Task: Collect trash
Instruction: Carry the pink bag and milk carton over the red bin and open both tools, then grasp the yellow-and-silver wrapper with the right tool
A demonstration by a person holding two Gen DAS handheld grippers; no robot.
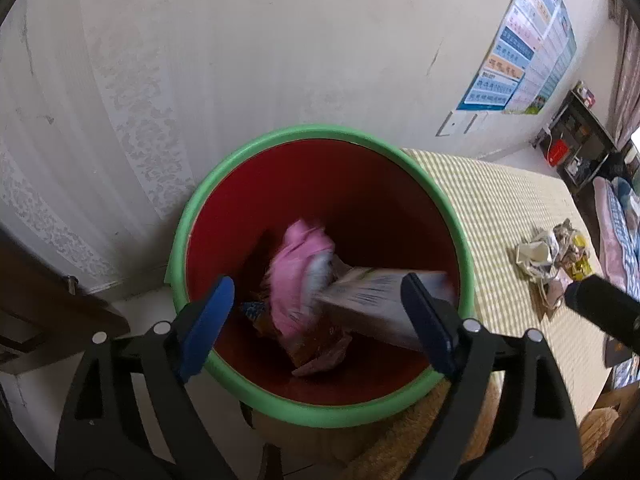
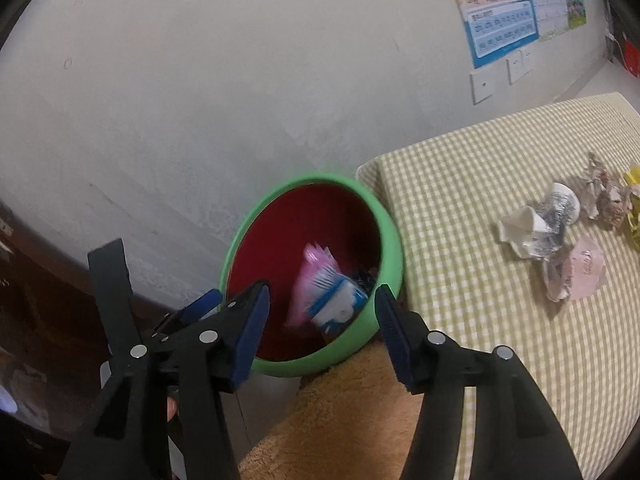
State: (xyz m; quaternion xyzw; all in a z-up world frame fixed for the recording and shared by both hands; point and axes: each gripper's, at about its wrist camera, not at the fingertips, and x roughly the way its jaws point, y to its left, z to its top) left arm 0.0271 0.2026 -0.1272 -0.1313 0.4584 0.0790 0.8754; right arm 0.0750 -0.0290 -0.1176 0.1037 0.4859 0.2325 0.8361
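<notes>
A red bin with a green rim [image 1: 256, 152] stands against the wall beside the bed; it also shows in the right wrist view [image 2: 394, 240]. Inside it a pink and white wrapper [image 1: 300, 276] is blurred, falling among other wrappers; it shows too in the right wrist view [image 2: 324, 292]. My left gripper [image 1: 316, 320] is open and empty right above the bin. My right gripper [image 2: 320, 328] is open and empty, a little further back from the bin. A pile of crumpled paper and wrappers [image 2: 560, 228] lies on the checked bedsheet [image 2: 460, 200]; it also shows in the left wrist view [image 1: 552, 256].
A white wall [image 1: 280, 40] with a poster [image 1: 524, 40] is behind the bin. Dark wooden furniture [image 1: 48, 288] stands left of the bin. A tan fuzzy blanket [image 2: 340, 420] lies at the bed's near edge. A dark shelf [image 1: 576, 136] stands at the far end.
</notes>
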